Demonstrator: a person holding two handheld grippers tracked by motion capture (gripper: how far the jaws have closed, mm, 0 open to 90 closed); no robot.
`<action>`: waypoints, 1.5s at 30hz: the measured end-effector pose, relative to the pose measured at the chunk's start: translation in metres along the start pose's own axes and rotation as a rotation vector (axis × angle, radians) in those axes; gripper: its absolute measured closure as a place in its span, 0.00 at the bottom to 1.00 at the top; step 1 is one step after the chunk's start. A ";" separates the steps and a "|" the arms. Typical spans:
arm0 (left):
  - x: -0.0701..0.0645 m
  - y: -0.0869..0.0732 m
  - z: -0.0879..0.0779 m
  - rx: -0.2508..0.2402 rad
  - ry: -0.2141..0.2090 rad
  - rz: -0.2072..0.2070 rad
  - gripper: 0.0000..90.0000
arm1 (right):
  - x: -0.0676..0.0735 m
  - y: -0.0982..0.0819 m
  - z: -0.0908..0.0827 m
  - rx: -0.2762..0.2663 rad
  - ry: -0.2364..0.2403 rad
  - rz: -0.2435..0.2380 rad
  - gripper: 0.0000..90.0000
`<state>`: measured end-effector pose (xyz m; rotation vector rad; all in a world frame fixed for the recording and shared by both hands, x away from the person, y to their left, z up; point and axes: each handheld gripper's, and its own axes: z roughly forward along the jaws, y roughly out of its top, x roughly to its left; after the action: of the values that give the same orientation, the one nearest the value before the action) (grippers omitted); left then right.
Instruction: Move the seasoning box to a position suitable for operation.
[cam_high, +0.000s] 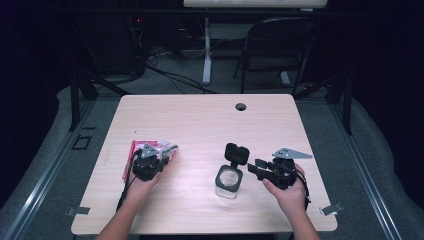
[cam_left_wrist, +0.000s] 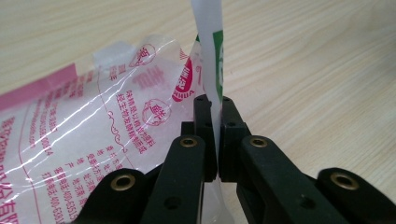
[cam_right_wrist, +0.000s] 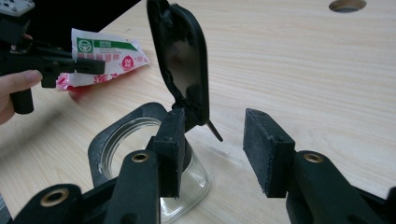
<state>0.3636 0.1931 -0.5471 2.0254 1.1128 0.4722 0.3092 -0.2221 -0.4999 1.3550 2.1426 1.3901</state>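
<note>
Hands at the near edge of the table (cam_high: 200, 115), a gripper in each, a packet and a jar between them.

Left hand (cam_high: 141, 189) reaches in from the near edge, its left gripper (cam_left_wrist: 212, 140) clamped tight on the rim of a clear packet (cam_left_wrist: 84, 126) with pink print, near the table's left edge. Right hand (cam_high: 288, 192) points the right gripper (cam_right_wrist: 212, 151) leftward, jaws spread wide, one pad just beside a glass jar (cam_high: 229, 182) whose black lid (cam_high: 236, 153) stands flipped open, near the middle of the near edge.

One plastic packet (cam_left_wrist: 116, 116), one open-lidded jar (cam_high: 229, 181), two tongs.
</note>
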 end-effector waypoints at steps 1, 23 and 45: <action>0.000 0.002 -0.003 -0.003 0.003 0.005 1.00 | 0.002 0.001 -0.001 -0.003 -0.003 -0.010 0.65; 0.025 0.021 -0.067 -0.127 0.103 0.000 1.00 | 0.022 0.011 0.002 -0.018 0.041 -0.069 0.67; 0.004 0.050 -0.129 -0.310 0.065 0.025 1.00 | 0.027 0.011 0.007 -0.022 0.064 -0.081 0.67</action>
<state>0.3126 0.2376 -0.4261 1.7652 0.9858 0.6834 0.3057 -0.1945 -0.4873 1.2181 2.1898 1.4395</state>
